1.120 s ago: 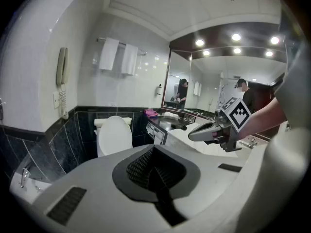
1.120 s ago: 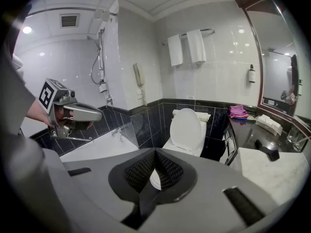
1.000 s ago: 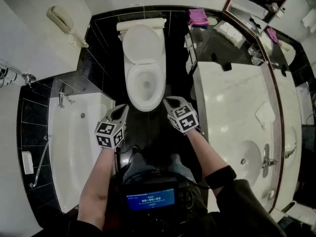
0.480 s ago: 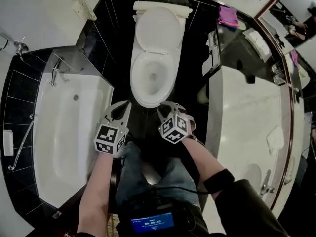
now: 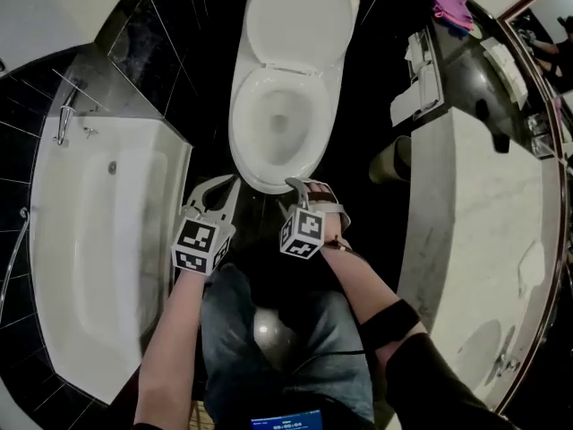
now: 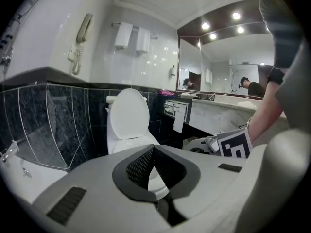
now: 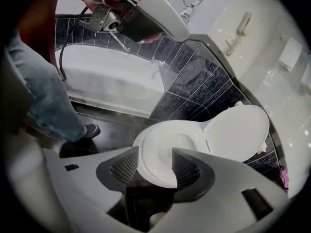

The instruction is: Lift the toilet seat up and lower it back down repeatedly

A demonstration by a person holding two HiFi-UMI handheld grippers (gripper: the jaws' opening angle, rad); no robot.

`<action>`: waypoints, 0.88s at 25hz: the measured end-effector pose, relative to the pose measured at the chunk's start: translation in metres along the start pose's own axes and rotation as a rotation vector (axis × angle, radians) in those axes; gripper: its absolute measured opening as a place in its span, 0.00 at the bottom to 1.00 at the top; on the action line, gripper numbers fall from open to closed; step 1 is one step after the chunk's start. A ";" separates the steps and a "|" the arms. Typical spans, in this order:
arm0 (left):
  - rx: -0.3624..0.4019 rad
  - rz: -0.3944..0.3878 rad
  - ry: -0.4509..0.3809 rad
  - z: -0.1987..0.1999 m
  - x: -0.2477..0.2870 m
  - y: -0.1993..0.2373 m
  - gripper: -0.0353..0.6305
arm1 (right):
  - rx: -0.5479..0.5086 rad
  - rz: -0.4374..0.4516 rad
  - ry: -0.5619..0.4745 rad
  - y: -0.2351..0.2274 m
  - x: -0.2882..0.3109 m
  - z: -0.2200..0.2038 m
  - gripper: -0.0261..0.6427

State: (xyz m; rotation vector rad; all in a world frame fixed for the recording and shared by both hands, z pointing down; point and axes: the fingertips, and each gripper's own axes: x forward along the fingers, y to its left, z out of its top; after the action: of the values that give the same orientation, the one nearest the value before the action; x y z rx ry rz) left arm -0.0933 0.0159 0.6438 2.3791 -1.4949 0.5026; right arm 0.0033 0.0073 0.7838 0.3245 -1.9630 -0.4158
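Note:
The white toilet has its lid raised against the tank and its seat lying flat on the bowl. My right gripper is at the bowl's front rim, its jaws opening. In the right gripper view the seat's front edge shows in the gap of the right gripper, with neither pad pressing on it. My left gripper hangs just left of the front rim, clear of the toilet. In its own view the left gripper has its tips together and nothing between them; the lid stands beyond.
A white bathtub fills the left side. A marble vanity counter runs along the right, with a toilet paper holder on its end and a round bin beneath. The person's jeans-clad legs stand on the dark floor.
The head view has swung down and forward, so the toilet sits higher in the frame. Both grippers have come up to the bowl's front rim. The right gripper's jaws have spread.

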 end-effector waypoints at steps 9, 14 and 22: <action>0.012 -0.010 0.003 -0.077 0.074 0.023 0.03 | -0.064 -0.009 0.020 0.026 0.109 -0.033 0.40; 0.005 -0.015 -0.003 -0.097 0.098 0.030 0.03 | -0.084 -0.011 0.020 0.034 0.145 -0.044 0.39; -0.010 -0.012 -0.016 -0.104 0.112 0.044 0.03 | -0.101 0.008 -0.011 0.038 0.159 -0.042 0.39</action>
State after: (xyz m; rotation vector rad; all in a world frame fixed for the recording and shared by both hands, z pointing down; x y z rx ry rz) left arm -0.1030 -0.0496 0.7885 2.3891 -1.4853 0.4735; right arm -0.0248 -0.0293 0.9458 0.2500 -1.9453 -0.5101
